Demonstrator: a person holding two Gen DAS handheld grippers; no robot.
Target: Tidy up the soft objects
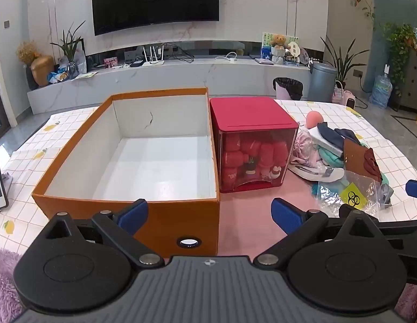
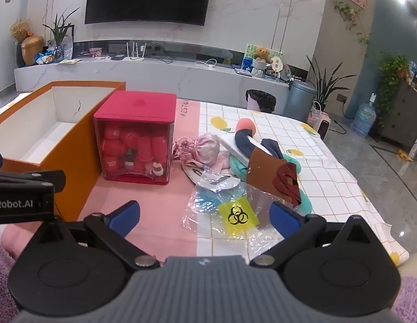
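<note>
Orange box (image 1: 179,220), red bin (image 1: 251,118)

Two boxes: orange box (image 1: 165,220), red box (image 1: 251,118)

Ahead of my right claw (image 2: 204,216), a biohazard sign marks the yellow label (image 2: 237,216); "Robot.AI" stands on my left claw (image 2: 17,204).

Soft clothes pile (image 2: 251,161) lies heaped right of empty orange box (image 1: 181,223).
</note>
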